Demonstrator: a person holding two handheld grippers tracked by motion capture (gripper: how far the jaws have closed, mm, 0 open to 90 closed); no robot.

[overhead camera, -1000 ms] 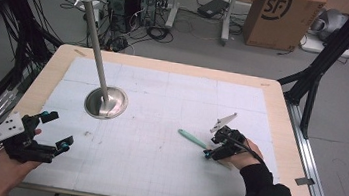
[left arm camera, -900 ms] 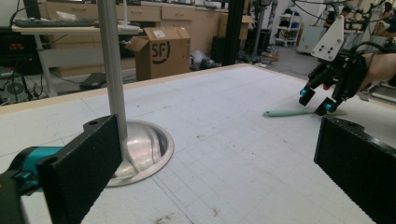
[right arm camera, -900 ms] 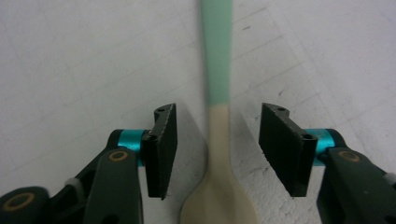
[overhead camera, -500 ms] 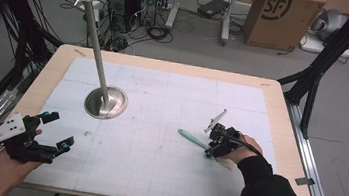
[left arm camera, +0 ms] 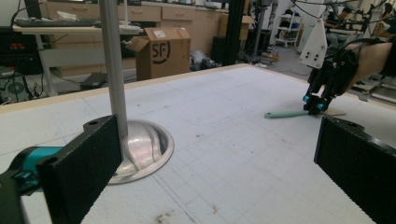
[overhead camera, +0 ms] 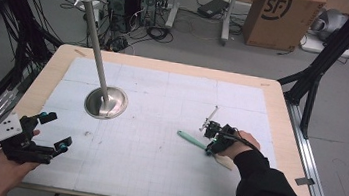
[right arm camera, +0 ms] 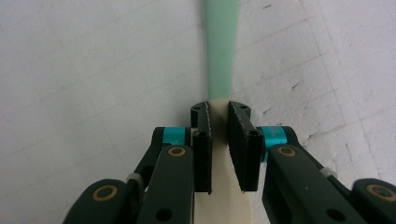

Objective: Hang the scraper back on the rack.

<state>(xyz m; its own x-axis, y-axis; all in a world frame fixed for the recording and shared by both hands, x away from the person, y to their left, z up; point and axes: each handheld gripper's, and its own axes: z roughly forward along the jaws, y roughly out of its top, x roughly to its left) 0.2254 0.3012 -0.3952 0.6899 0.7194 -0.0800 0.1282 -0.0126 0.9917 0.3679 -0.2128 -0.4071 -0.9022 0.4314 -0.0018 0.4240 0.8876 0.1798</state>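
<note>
A utensil with a pale green handle (overhead camera: pixel 191 139) and a cream end (overhead camera: pixel 222 161) lies flat on the white gridded mat at the right. My right gripper (overhead camera: pixel 211 145) points down at it. In the right gripper view the jaws (right arm camera: pixel 219 114) have just been closing and now pinch the cream neck where it meets the green handle (right arm camera: pixel 221 51). The left gripper view shows that gripper (left arm camera: pixel 314 103) on the utensil (left arm camera: pixel 285 114) from afar. My left gripper (overhead camera: pixel 56 130) hovers open at the mat's near left corner with nothing between its pads (left arm camera: pixel 219 154).
A metal stand with a round dished base (overhead camera: pixel 106 102) and a tall slanting pole stands left of centre, close ahead of the left gripper (left arm camera: pixel 140 144). A cardboard box (overhead camera: pixel 278 15) and cables lie on the floor beyond the table. Black frame struts flank both sides.
The right gripper's jaws have drawn together onto the utensil and the hand has shifted slightly towards it. The left gripper has kept still.
</note>
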